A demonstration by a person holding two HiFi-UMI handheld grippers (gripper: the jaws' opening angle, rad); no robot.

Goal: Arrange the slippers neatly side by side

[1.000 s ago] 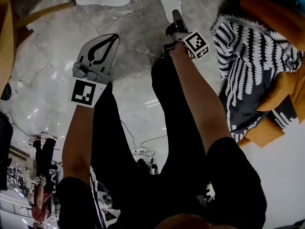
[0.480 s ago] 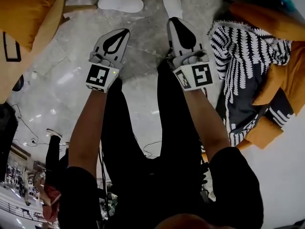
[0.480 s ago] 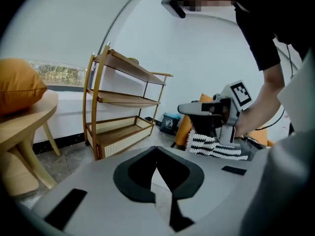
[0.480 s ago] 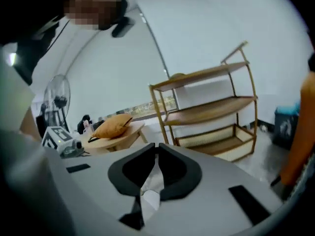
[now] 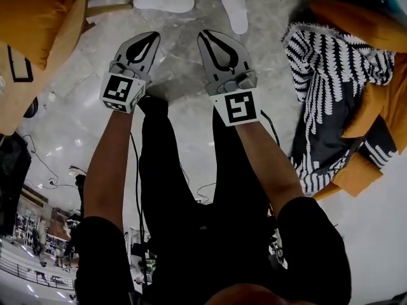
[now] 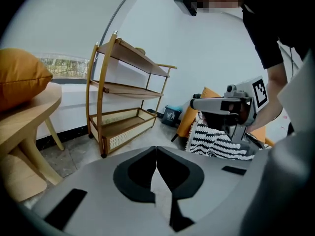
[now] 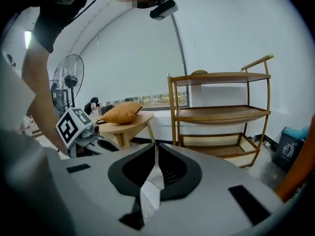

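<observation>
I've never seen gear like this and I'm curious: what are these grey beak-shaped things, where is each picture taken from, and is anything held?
No robot: a person holds a two-jaw gripper in each hand. The head view comes from a camera on the person's head, looking down past the left gripper and right gripper to the floor. The other two views ride on the grippers, looking along their jaws towards a wooden shelf. On the floor, the left slipper and the right slipper, both white, lie apart at an angle, not yet side by side. Nothing is held: the left jaws are shut, and the right jaws have just been closing and stand almost together, empty.
</observation>
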